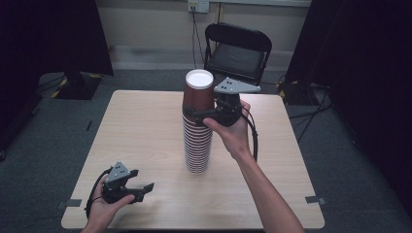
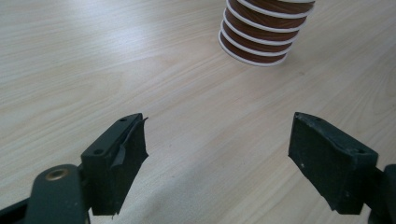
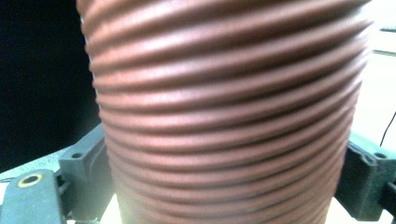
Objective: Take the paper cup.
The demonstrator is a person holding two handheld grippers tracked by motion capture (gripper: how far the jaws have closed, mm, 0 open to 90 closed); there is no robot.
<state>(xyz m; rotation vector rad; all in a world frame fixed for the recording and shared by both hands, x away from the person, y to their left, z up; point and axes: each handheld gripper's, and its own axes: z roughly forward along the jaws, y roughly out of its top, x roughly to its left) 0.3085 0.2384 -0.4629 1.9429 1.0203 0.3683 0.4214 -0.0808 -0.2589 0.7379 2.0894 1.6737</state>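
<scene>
The right tool (image 1: 197,112) pinches the top cup (image 1: 198,91) of the stack (image 1: 197,141) (left tool (image 1: 142,186) spread, well apart).

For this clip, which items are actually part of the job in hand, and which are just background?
In play:
- top cup, gripped around its ribbed wall by the right gripper
- cup stack, upside down on the table
- left gripper, open, near the table's front edge

Just lying about:
- folding chair behind the table
- wall socket with a cable
</scene>
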